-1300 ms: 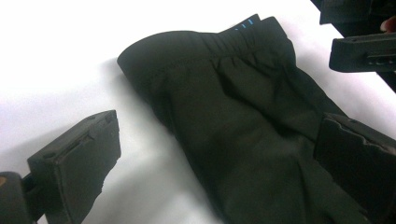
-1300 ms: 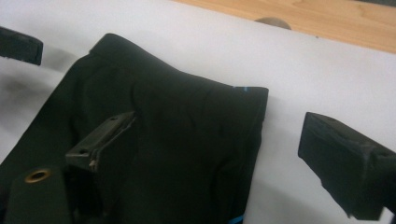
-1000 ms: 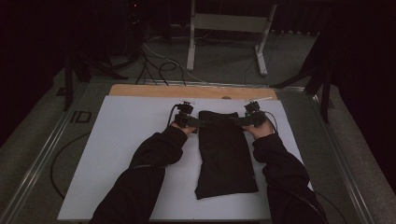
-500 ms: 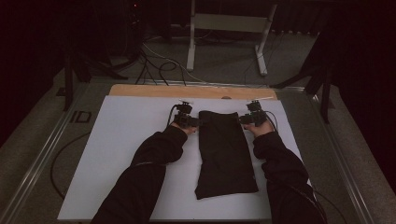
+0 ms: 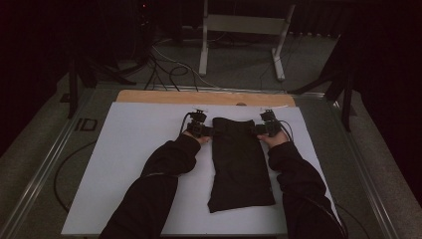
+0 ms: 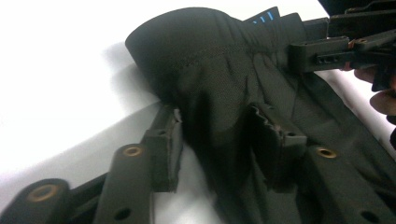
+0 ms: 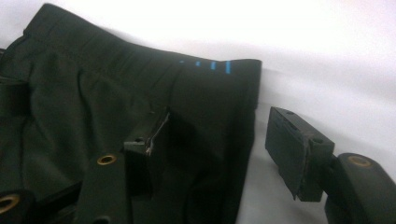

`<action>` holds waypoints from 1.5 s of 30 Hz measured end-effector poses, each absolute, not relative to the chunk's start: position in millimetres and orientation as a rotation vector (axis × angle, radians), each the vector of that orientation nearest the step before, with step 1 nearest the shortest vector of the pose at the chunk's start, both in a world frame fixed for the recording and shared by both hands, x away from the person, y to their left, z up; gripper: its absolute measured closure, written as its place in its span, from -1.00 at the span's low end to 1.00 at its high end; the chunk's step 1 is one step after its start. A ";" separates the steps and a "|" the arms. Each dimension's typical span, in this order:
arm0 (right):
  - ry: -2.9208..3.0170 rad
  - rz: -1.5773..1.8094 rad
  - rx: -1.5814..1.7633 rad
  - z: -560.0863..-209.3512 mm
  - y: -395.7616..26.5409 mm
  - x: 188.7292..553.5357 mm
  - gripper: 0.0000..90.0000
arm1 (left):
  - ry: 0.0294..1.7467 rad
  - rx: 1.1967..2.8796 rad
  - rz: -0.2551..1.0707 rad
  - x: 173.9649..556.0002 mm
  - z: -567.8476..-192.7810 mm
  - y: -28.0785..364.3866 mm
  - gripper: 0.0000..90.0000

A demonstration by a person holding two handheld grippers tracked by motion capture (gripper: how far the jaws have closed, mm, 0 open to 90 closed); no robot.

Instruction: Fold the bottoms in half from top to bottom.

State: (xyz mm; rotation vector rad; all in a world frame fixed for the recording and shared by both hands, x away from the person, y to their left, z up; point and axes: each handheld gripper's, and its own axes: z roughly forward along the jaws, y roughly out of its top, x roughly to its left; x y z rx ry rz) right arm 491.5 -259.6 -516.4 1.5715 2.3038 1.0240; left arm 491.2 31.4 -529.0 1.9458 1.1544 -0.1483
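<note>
Folded black shorts (image 5: 239,162) lie lengthwise on the white desk (image 5: 134,149). Each hand-held gripper — left (image 5: 205,131), right (image 5: 257,129) — has just been closing on a waistband corner, apparently not yet pinching, to lift it evenly.

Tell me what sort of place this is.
Probably a dim lab or recording workspace, not a home. A white table bears folded black shorts, loose cables trail over the grey floor behind it, and a metal stand rises beyond.
</note>
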 end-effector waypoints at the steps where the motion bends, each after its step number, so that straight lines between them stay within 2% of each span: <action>1: 2.310 1.037 1.575 -516.5 -258.3 491.0 -0.01 | 1.154 1.951 -0.148 490.9 -528.8 30.6 0.39; 8: 2.347 1.040 1.543 -516.6 -258.9 491.8 0.23 | 1.160 1.973 -0.150 491.3 -529.2 29.3 0.68; 16: 2.400 1.073 1.525 -517.0 -251.4 492.6 0.39 | 1.156 1.989 -0.156 492.2 -529.1 28.7 0.77; 21: 2.393 1.031 1.478 -517.5 -248.5 491.6 0.77 | 1.156 2.006 -0.152 491.6 -527.2 27.2 0.85; 23: 2.390 1.029 1.487 -516.2 -248.4 491.3 0.86 | 1.146 2.017 -0.138 490.7 -525.5 26.3 0.89; 45: 2.315 1.074 1.377 -488.2 -243.2 487.4 0.90 | 1.066 2.000 -0.044 495.9 -498.8 31.6 0.93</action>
